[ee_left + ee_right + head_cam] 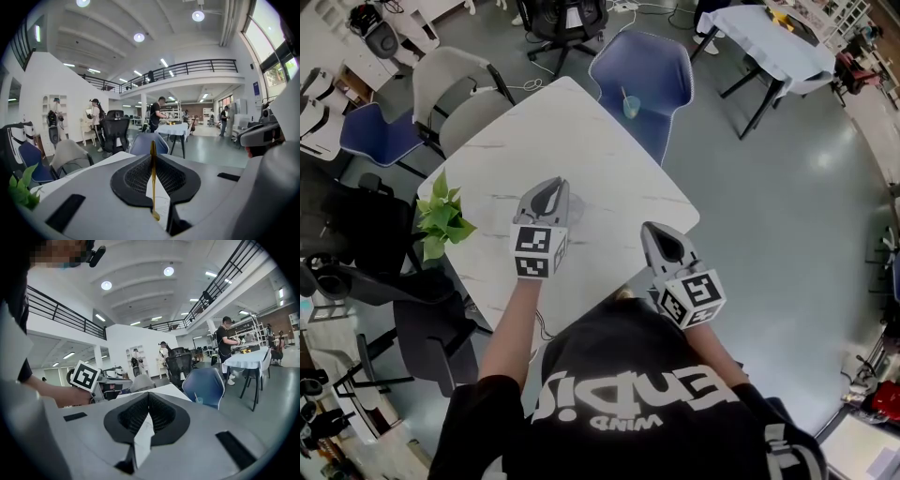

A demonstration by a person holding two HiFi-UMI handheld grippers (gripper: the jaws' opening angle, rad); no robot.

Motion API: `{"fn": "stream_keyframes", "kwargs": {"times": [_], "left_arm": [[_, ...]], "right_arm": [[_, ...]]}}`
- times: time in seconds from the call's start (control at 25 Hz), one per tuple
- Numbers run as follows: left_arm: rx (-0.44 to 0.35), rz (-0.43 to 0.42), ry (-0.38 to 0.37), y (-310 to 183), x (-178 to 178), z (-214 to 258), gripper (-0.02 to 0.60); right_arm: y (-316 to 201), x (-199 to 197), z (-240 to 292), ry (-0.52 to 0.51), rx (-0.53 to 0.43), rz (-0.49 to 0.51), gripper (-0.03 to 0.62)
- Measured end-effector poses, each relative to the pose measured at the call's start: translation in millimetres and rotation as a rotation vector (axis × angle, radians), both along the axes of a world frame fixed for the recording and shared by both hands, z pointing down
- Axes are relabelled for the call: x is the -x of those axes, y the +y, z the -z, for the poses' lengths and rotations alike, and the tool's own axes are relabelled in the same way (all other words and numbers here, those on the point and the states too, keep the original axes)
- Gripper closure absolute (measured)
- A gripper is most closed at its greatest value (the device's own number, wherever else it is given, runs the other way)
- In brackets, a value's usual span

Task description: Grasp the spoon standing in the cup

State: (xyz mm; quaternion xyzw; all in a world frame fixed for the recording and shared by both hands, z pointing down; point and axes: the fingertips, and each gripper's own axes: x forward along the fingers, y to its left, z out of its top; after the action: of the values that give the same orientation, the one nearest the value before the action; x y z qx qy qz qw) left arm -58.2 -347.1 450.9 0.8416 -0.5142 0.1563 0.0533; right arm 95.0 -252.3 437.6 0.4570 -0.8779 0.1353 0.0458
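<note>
Spoon [153, 187]: thin, gold-coloured and seen edge-on, it stands upright between the jaws of your left gripper [551, 186]. One end rises above the jaw tips and the other end, slightly wider, hangs below the black ribbed pads [133, 176]. The jaws are closed almost together and pinch it on both sides. The head view shows that gripper over the white marbled table [581, 131], but the spoon is too slim to make out from there. Your right gripper [654, 230] sits nearer the table's close corner, well apart from the left one, its jaw tips together with nothing between them. A small leafy green plant [441, 216] stands at the table's left edge, near your left gripper. Beyond the far corner is a blue chair [647, 66], and on its seat stands a small teal cup [631, 107] with a thin stick in it. Grey chairs [455, 89] stand along the far left side.
</note>
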Motion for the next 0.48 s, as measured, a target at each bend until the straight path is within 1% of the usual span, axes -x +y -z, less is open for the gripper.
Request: {"fn": "stream_keyframes", "kwargs": {"times": [0.32,0.48], "left_arm": [[-0.083,0.003,0.059,18.6,3.8,45.0,0.543],[-0.112,0.009,0.088,31.3,4.8,62.1,0.543]], "right_arm": [[0.8,3.0,3.3,-0.002,-0.012,0.012,0.582],[-0.2,3.2,4.6,0.001,-0.016,0.019,0.582]]}}
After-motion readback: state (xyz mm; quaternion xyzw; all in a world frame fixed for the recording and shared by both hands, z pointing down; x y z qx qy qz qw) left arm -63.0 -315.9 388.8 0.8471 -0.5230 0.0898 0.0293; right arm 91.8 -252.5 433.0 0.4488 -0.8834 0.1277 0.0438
